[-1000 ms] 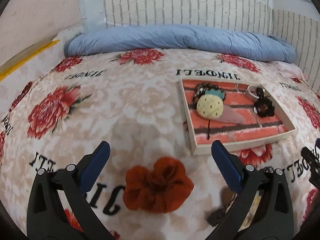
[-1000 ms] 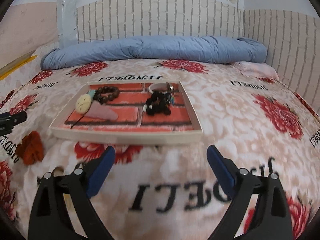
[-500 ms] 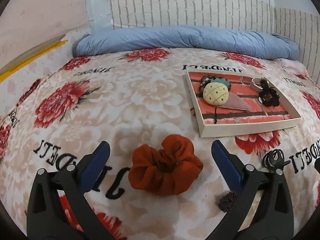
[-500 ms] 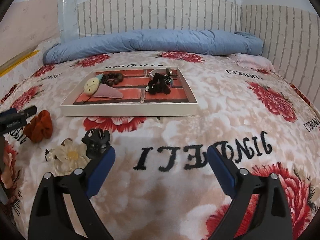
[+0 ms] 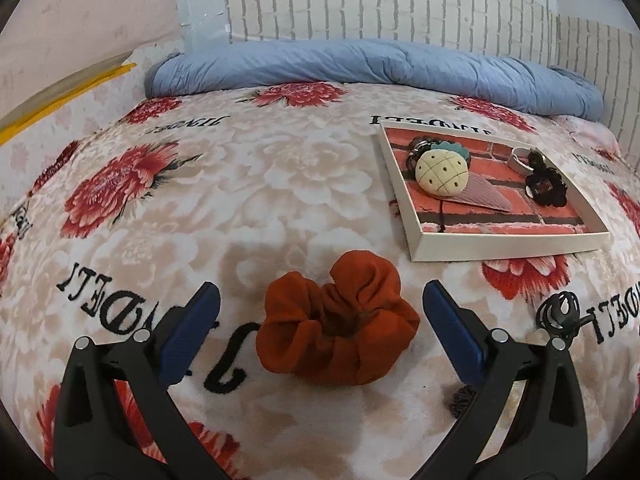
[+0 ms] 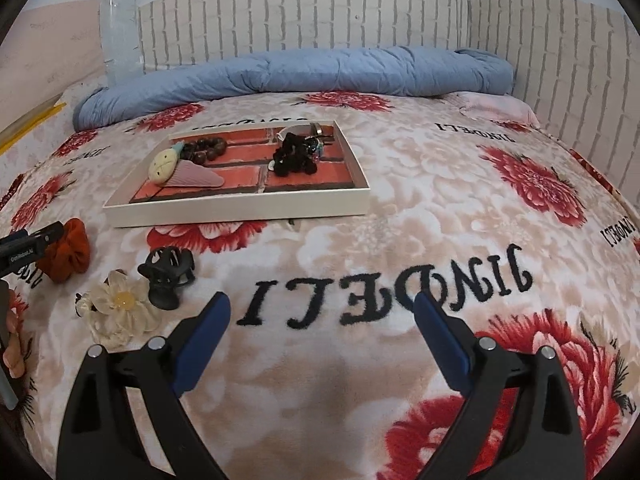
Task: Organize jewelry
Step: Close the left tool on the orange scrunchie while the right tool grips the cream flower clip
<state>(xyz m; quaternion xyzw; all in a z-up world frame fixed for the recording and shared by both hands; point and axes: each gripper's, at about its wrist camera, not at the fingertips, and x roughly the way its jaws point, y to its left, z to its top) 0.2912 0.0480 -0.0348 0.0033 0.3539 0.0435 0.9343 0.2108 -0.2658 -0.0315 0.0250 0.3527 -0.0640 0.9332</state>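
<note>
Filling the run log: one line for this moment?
left gripper: open, around orange scrunchie | right gripper: open, empty | tray: partly filled

We hold our left gripper (image 5: 320,320) low, its blue-padded fingers (image 5: 191,330) spread wide and gripping nothing. Our right gripper (image 6: 322,330) is likewise low, its fingers (image 6: 440,344) wide apart and bare. Both point forward, level.

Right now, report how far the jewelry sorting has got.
Done: the tray holds a pineapple clip, beads and a black scrunchie. In hand: nothing; the left gripper is open around the orange scrunchie, the right gripper open and empty. Left: that scrunchie, the claw clip and flower clip.
</note>
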